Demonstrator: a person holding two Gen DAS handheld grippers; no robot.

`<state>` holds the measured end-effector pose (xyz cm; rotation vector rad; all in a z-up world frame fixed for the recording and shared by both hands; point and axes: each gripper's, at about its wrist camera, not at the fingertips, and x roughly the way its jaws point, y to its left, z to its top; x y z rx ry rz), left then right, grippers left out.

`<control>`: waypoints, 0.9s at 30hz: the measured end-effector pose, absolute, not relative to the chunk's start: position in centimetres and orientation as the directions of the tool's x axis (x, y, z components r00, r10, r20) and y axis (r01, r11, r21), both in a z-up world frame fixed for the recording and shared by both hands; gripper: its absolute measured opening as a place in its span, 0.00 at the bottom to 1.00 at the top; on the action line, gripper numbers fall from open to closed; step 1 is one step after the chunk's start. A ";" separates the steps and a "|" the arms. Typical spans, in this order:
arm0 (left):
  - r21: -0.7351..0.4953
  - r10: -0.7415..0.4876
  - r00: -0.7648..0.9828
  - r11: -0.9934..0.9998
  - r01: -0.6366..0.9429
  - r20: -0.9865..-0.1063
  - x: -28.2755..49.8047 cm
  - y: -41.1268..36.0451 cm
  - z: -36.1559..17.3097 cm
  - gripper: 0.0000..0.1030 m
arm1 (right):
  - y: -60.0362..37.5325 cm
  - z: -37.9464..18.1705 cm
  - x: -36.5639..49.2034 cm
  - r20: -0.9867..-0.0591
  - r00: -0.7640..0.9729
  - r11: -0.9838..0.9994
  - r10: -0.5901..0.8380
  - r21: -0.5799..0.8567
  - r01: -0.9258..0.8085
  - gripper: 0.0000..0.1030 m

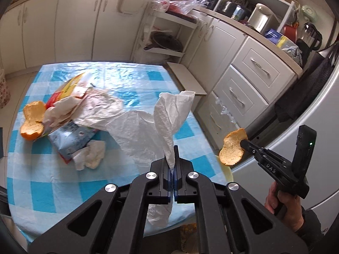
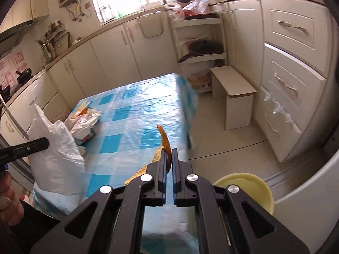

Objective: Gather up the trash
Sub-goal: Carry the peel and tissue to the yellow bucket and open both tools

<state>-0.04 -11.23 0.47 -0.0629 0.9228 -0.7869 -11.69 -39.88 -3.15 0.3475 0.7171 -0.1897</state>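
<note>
Orange peel (image 1: 232, 148) hangs pinched in the right tool (image 2: 168, 154), off the worktop's (image 1: 63, 182) edge; the left tool (image 1: 172, 158) clamps a white plastic bag (image 1: 169, 118) (more peel (image 1: 32, 119) and wrappers (image 1: 72, 135) lie behind).

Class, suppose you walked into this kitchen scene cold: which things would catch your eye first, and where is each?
First, the crinkled white plastic bag, pinched upright in the left gripper above the blue-and-white checked tablecloth. Next, the curved orange peel clamped in the right gripper, off the table's right edge. Then the litter heap at far left, with another orange peel piece.
</note>
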 end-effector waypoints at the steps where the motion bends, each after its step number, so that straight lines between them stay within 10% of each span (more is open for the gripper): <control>1: -0.373 -0.647 0.337 0.708 0.600 -0.684 -0.5 -12.6 0.8 0.02 | -40.5 -3.2 -12.4 -0.675 0.734 0.921 -0.080 0.233 0.314 0.05; 17: -0.402 -0.681 0.133 0.566 0.720 -0.720 -7.7 -31.2 -1.6 0.02 | -47.9 -9.4 -15.8 -0.829 0.534 0.845 -0.164 0.161 0.509 0.06; 27: -0.386 -0.607 0.077 0.593 0.707 -0.791 -9.0 -35.7 -6.6 0.02 | -50.1 -7.3 -17.8 -0.780 0.603 0.783 -0.170 0.265 0.563 0.34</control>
